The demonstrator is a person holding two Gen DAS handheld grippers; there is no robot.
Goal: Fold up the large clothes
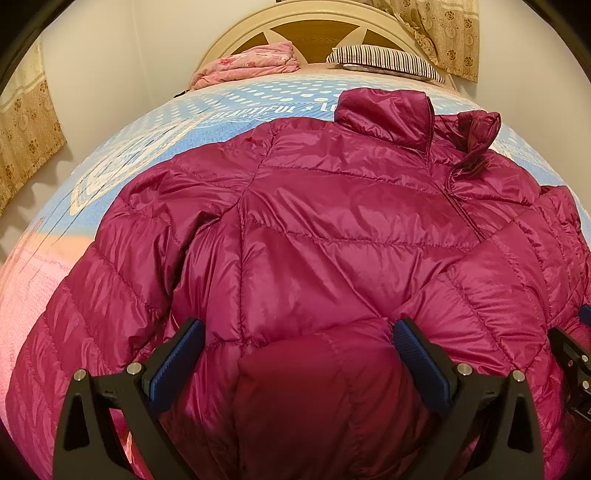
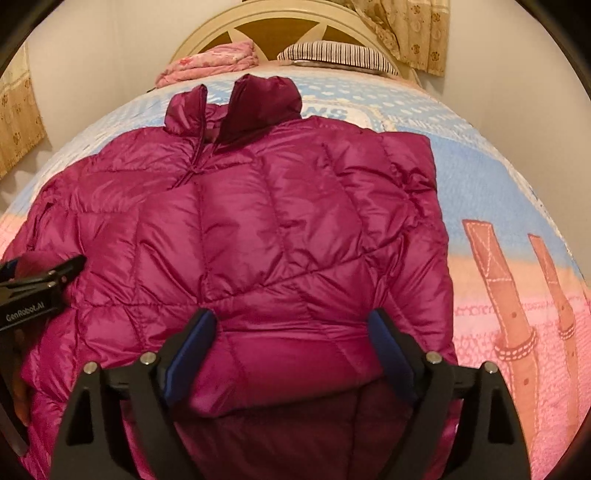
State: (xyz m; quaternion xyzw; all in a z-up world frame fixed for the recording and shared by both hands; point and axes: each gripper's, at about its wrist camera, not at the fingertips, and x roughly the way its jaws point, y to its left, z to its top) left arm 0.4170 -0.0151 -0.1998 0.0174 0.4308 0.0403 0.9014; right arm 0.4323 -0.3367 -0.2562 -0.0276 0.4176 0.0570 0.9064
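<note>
A magenta quilted down jacket (image 1: 332, 221) lies spread front up on the bed, its collar (image 1: 384, 110) toward the headboard. My left gripper (image 1: 299, 343) stands open over the jacket's lower part, with a darker puffed fold of fabric bulging between its blue pads (image 1: 177, 362). In the right wrist view the jacket (image 2: 258, 221) has its right side folded in, leaving a straight edge. My right gripper (image 2: 293, 332) is open above the hem, the fabric lying loose between its fingers. The left gripper (image 2: 40, 277) shows at that view's left edge.
A blue and pink printed bedspread (image 2: 498, 184) covers the bed around the jacket. A striped pillow (image 1: 384, 59) and a folded pink quilt (image 1: 247, 62) lie by the cream headboard (image 1: 314, 22). Patterned curtains (image 1: 443, 33) hang at the back right; a wall runs along the left.
</note>
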